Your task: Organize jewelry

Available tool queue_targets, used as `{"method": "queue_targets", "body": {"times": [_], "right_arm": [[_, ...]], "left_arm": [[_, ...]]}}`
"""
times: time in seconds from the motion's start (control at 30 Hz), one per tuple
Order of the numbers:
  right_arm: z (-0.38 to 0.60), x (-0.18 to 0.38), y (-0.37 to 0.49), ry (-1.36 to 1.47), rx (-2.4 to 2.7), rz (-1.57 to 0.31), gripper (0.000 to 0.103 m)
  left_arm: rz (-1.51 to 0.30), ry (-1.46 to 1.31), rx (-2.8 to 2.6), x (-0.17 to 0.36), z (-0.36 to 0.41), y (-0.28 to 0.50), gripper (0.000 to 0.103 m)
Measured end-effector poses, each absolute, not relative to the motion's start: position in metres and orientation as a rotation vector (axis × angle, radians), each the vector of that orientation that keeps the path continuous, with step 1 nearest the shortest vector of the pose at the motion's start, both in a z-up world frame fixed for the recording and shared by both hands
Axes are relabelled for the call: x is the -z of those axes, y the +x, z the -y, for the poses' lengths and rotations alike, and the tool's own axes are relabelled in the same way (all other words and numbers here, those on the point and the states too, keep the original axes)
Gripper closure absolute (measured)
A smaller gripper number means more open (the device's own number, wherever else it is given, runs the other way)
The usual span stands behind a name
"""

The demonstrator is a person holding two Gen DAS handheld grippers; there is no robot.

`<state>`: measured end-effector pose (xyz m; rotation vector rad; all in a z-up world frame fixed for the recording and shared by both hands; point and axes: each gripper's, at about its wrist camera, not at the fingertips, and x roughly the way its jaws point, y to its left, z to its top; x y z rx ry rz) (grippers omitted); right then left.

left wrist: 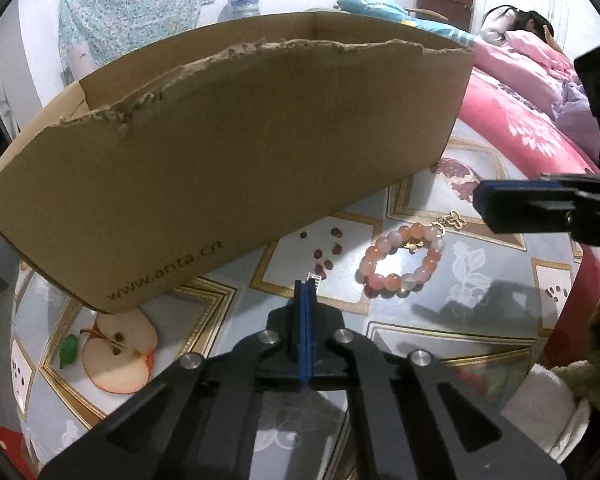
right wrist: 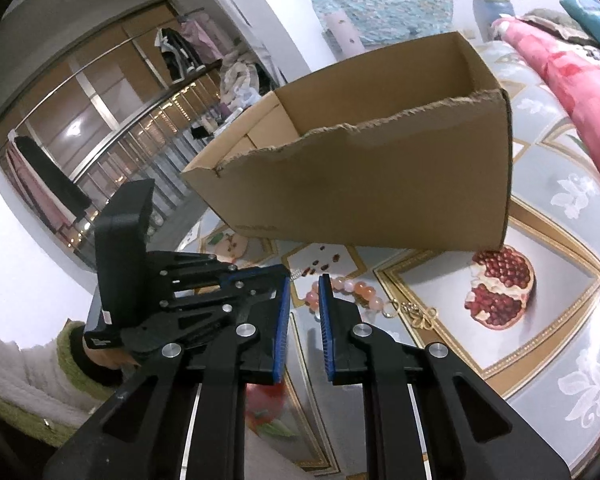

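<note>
On the table: bracelet (left wrist: 400,258) lies flat, just short of the cardboard box (left wrist: 236,152).
From my left gripper (left wrist: 305,286): bracelet at 2 o'clock, close; jaws together, empty.
From my right gripper (right wrist: 304,280): bracelet dead ahead, 12 o'clock; jaws slightly apart, nothing pinched.
Nearer: right.

The box (left wrist: 236,152) was matt brown cardboard, its top edge torn rough. The bracelet (left wrist: 400,260) had smooth, glossy pink and orange beads. A glossy printed covering lay over the worktop (left wrist: 480,280). Each claw (right wrist: 304,292) looked matt black plastic with ribbed blue pads.
</note>
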<state>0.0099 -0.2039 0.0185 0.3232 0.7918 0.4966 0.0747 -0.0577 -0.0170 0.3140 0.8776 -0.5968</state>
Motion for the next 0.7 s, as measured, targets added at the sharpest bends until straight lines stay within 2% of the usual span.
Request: {"method": "queue_targets", "body": {"times": [0.47, 0.7], "right_arm": [[0.199, -0.013, 0.008, 0.277, -0.468, -0.811, 0.090], [0.167, -0.016, 0.015, 0.109, -0.478, -0.797, 0.084]], "left_arm": [[-0.817, 0.245, 0.608, 0.003, 0.032, 0.062, 0.103], [-0.799, 0.200, 0.583, -0.008, 0.018, 0.061, 0.103]]}}
